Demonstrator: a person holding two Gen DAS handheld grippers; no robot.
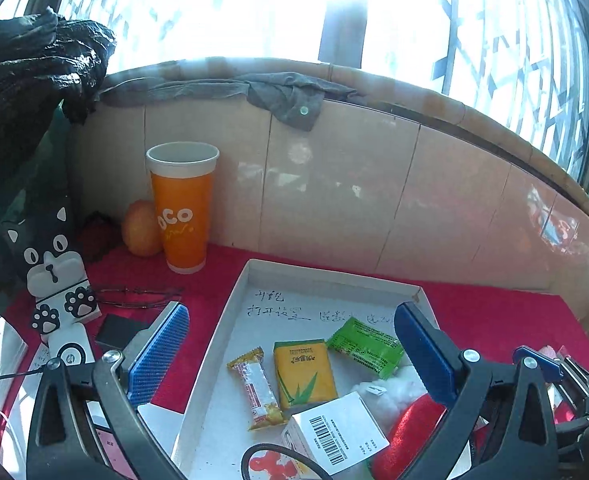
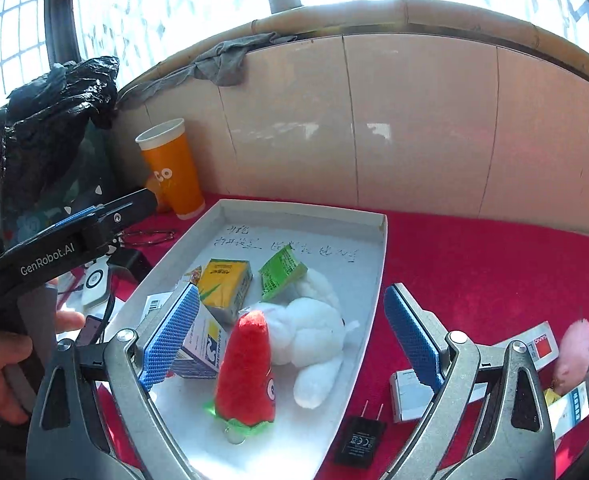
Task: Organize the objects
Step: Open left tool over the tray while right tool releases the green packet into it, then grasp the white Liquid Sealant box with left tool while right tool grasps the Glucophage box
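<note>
A white tray (image 1: 230, 312) lies on the red cloth. It holds a snack bar (image 1: 256, 390), a yellow box (image 1: 304, 372), a green packet (image 1: 364, 346), a barcoded white box (image 1: 336, 436), a white plush (image 1: 394, 388) and a red strawberry plush (image 1: 406, 436). My left gripper (image 1: 290, 312) hangs open over the tray, gripping nothing. In the right wrist view, my right gripper (image 2: 290, 294) is open too. It straddles the strawberry plush (image 2: 246, 368) and the white plush (image 2: 306, 332) without its pads touching them. The yellow box (image 2: 224, 284) and green packet (image 2: 280, 272) lie just beyond.
An orange cup (image 1: 182, 208), a cat-shaped holder (image 1: 54, 272) and glasses (image 1: 134, 296) stand left of the tray, against a tiled wall. A black bag (image 1: 26, 80) hangs at top left. A black charger (image 2: 358, 438), small boxes (image 2: 410, 392) and a pink plush (image 2: 574, 348) lie to the right.
</note>
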